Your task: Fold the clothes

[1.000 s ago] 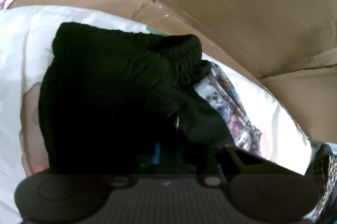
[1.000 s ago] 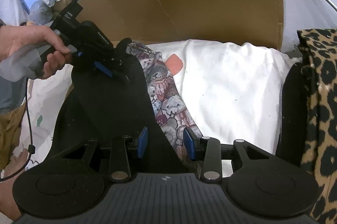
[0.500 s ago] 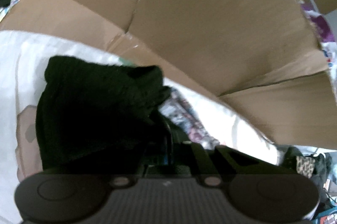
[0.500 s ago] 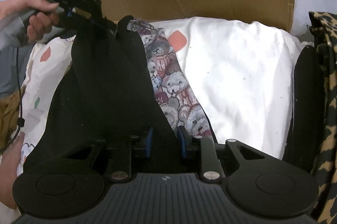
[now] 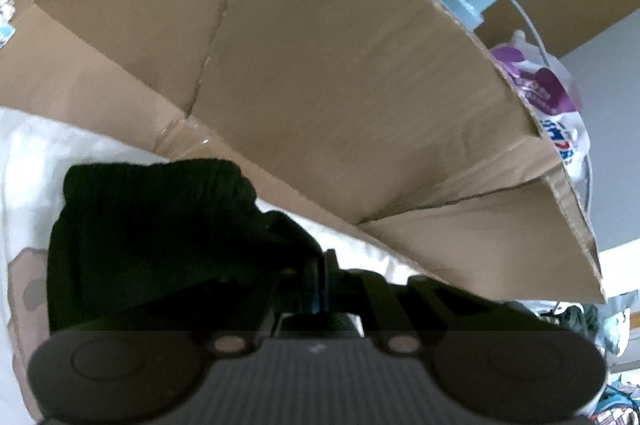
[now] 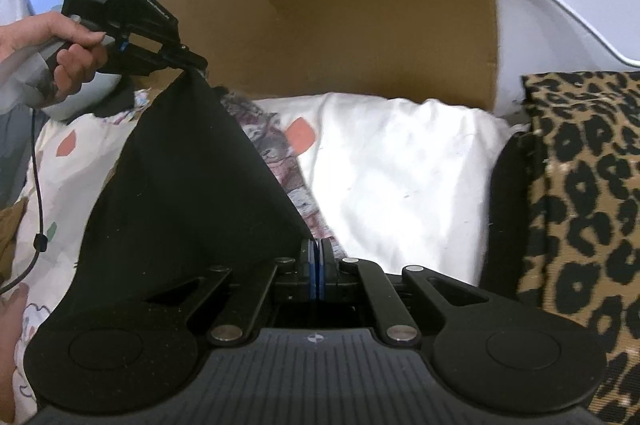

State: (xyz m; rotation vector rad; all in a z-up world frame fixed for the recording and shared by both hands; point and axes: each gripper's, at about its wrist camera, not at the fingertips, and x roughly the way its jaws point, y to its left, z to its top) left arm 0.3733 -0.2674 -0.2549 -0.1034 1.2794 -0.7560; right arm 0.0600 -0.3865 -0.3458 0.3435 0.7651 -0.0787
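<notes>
Right wrist view: my right tool (image 6: 319,267) and left tool (image 6: 196,65) both clamped on black garment (image 6: 192,193), stretched taut. Next: carry one edge over for the fold.

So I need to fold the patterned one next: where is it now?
In the right wrist view the bear-print garment lies on the white bedding, just right of the lifted black garment, before the cardboard.
</notes>
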